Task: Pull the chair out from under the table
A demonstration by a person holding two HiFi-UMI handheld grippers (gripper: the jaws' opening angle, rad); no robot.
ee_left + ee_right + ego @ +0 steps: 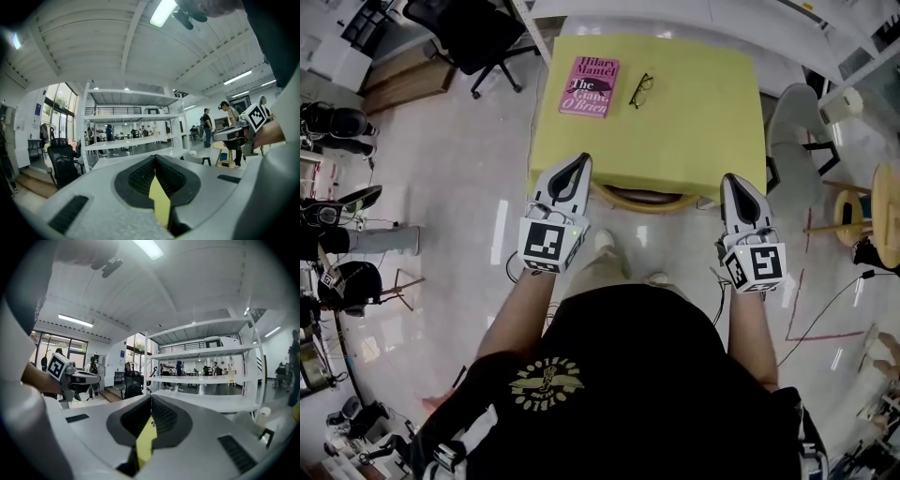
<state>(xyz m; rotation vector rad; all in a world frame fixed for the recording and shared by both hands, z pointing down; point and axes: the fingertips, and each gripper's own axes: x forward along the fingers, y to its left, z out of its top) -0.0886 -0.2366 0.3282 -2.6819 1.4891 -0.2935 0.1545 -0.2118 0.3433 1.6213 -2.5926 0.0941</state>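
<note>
1. The chair [648,200] sits tucked under the near edge of the yellow tabletop [694,122]. Only its curved wooden back and a strip of dark seat show past the edge.
2. The person stands right behind it, with pale shoes [605,242] on the floor just short of the chair back.
3. The left tongs [580,162] are held out level, their tip over the tabletop's near left corner, to the left of the chair back. In the left gripper view the left tongs [154,163] are pressed together tip to tip, and a sliver of yellow shows in the slit behind the tips.
4. The right tongs [732,181] reach towards the near edge, to the right of the chair back. The right gripper view shows the right tongs [151,401] pressed together as well, with the same yellow sliver behind.
5. I cannot tell whether either pair touches the tabletop or the chair.
6. A pink book [590,86] lies on the far left part of the tabletop, and a pair of eyeglasses [640,90] lies just beside it on the right.
7. A black office chair [473,36] stands beyond the tabletop's far left corner. A grey chair [797,122] stands to the right of the tabletop, with a wooden stool [851,214] near it.
</note>
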